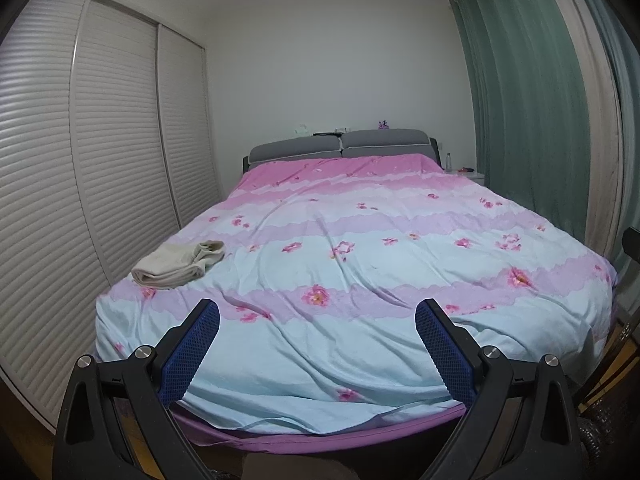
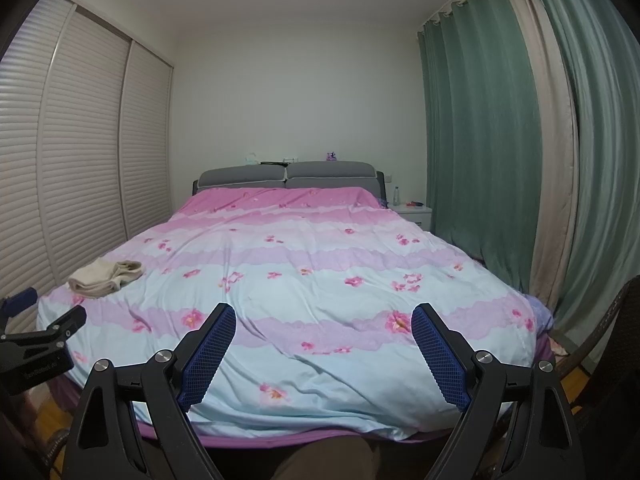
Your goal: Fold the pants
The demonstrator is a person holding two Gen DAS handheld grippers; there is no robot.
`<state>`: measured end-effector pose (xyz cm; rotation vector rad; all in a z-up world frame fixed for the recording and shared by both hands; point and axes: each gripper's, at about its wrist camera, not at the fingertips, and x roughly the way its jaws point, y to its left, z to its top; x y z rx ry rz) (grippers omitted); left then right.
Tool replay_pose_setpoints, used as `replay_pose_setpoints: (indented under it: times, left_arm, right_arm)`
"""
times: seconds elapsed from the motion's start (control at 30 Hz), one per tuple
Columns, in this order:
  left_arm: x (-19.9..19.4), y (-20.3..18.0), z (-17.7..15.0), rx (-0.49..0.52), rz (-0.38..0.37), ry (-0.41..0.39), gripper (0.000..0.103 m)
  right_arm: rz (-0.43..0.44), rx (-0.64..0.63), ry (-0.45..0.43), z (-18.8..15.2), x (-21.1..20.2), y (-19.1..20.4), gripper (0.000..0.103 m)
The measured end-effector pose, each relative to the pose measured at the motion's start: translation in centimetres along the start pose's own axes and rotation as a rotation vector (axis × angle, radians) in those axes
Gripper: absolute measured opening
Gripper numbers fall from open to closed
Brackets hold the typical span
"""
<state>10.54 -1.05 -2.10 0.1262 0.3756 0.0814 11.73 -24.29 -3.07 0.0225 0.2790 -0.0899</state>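
The pants (image 1: 179, 264) lie folded in a cream bundle on the bed (image 1: 360, 352), close to its left edge and a little back from the foot. From the right wrist view the same bundle (image 2: 106, 277) sits far to the left, well apart from both grippers. It rests on a quilt (image 1: 360, 264) banded in pale blue, lilac and pink with pink flowers; the quilt is rumpled into shallow creases near the foot.

The left gripper (image 1: 317, 312) hangs over the foot of the bed with its blue-padded fingers (image 1: 202, 336) spread wide and nothing between them. The right gripper (image 2: 323, 316) hangs the same way further right, fingers (image 2: 434, 340) wide apart and bare. The left gripper also shows at the left edge of the right wrist view (image 2: 44, 328), beside the bed's corner.

Beyond the quilt stands a grey padded headboard (image 1: 340, 146) with a few small things on top, too small to make out. A white nightstand (image 2: 416, 216) sits to its right with a clear bottle (image 2: 396, 196) on it. Slatted wardrobe doors (image 1: 80, 168) run along the left wall, and green curtains (image 2: 480, 140) hang down the right.
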Motion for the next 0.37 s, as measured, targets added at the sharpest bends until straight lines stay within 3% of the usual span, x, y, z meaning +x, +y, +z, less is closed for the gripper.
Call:
replay_pose_setpoints:
  times: [0.37]
  left_arm:
    - [-0.11,-0.14,-0.07,0.008,-0.001,-0.004,0.1]
  right_arm:
    - [0.001,0.002,-0.001,-0.04,-0.01,0.08,0.09]
